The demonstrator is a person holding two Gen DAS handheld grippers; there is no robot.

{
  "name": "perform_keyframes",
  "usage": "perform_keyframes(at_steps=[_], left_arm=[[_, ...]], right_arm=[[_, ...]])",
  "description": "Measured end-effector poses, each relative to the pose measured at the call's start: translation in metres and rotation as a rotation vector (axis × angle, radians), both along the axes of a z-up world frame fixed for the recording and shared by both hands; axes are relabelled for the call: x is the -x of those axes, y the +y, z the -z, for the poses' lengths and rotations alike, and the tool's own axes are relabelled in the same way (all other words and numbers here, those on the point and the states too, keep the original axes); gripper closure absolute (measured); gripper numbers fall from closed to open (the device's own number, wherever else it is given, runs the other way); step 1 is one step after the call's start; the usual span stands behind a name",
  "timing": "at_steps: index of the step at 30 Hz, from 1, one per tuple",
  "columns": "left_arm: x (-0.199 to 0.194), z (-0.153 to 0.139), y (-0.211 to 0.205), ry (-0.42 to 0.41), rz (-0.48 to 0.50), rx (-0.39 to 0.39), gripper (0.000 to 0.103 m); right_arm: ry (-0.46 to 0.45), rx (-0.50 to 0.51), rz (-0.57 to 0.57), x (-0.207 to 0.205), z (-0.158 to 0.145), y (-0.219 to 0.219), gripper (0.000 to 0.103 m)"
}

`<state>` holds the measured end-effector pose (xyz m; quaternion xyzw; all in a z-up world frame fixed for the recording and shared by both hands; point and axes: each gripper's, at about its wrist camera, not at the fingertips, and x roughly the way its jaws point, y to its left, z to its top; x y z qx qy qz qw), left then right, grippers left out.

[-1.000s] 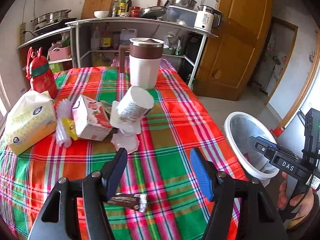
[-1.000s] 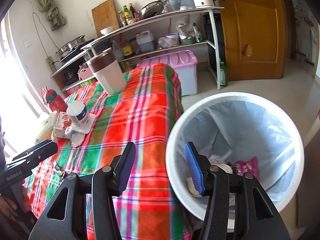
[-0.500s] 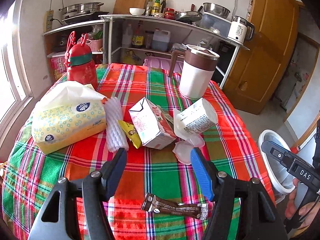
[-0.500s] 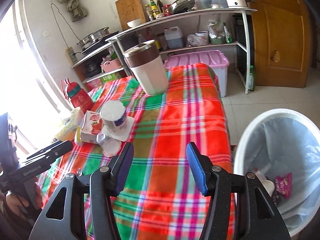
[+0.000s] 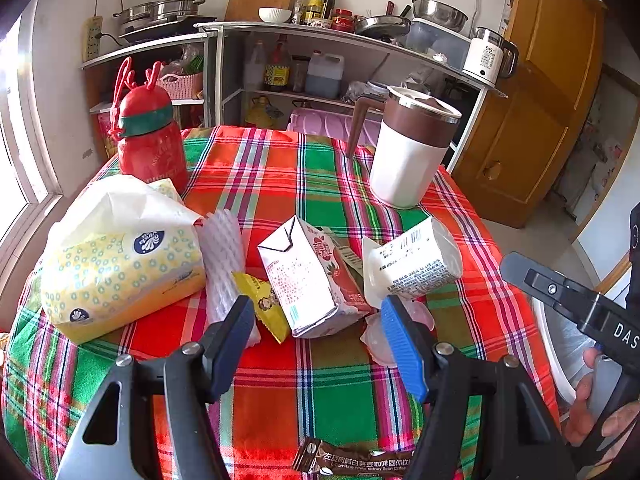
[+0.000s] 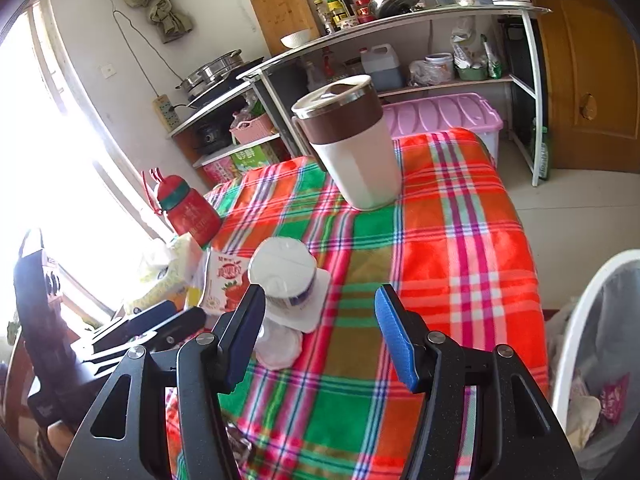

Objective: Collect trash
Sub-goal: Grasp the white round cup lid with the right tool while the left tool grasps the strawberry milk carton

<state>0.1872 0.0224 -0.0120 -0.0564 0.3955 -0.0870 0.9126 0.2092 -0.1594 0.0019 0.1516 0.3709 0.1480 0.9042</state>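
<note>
Trash lies in a pile on the plaid table (image 5: 320,392): a white and red milk carton (image 5: 312,276), a tipped yogurt cup (image 5: 416,260), a yellow wrapper (image 5: 264,304), a white foam net (image 5: 222,264) and a clear lid (image 5: 380,340). My left gripper (image 5: 320,336) is open just short of the carton, touching nothing. A brown snack wrapper (image 5: 356,460) lies under it at the near edge. My right gripper (image 6: 320,332) is open and empty over the table, with the yogurt cup (image 6: 286,276) and carton (image 6: 226,280) ahead to its left. The white bin (image 6: 580,320) stands right of the table with trash inside.
A tissue pack (image 5: 116,252) and a red bottle (image 5: 150,144) stand at the left. A brown and white mug (image 5: 412,148) stands at the back. Behind the table are kitchen shelves (image 5: 340,36), a pink box (image 6: 440,114) and a wooden door (image 5: 548,112).
Both grippers have swung left, away from the bin. The left now faces the trash pile up close. The right has left the bin's mouth, come over the table and opened a little wider.
</note>
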Motion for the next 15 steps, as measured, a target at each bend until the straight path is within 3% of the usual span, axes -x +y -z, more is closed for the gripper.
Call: perform_keyframes(at_steps=[15], left_arm=[[-0.015,0.010,-0.001,0.025,0.003,0.004,0.035]], right_arm=[[0.046,-0.014,-0.072,-0.044,0.013,0.035,0.044]])
